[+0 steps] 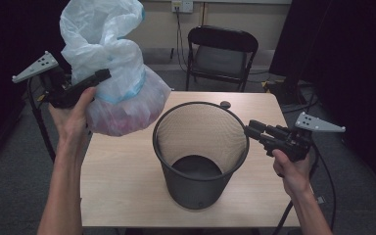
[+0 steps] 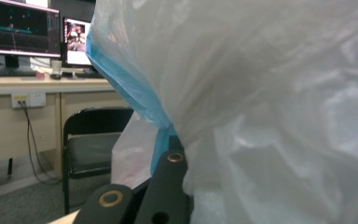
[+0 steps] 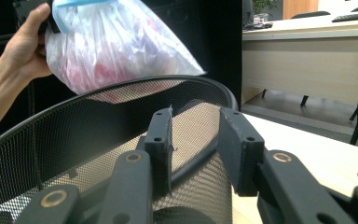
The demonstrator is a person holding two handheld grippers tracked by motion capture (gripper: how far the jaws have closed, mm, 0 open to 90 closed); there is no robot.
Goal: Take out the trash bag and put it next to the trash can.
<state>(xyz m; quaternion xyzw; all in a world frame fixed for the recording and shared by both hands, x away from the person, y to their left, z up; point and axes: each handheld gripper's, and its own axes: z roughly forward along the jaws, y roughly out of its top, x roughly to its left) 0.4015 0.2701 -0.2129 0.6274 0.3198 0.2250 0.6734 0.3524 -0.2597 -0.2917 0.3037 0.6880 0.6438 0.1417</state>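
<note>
No readable brand, label or writing on the bag, the bin or either tool.

Left tool clamped on the gathered neck of a translucent white trash bag, just above its blue drawstring band; jaws fully closed on the plastic, seen in the left gripper view pinching at the blue hem. Bag held up in the air over the left rear corner of the tabletop, beside and above the bin and apart from it, loose top billowing upward, full lower part bulging with pinkish-red contents too blurred to identify.

Right tool held at the right rim of the black wire-mesh wastebasket, jaws partly apart. In the right gripper view, rim passing between the two pads; cannot tell whether either pad touches it.

Wastebasket upright near the middle of the tabletop, nothing visible on its dark bottom. Small dark round object on the tabletop just behind it. Black folding chair beyond the far edge.
</note>
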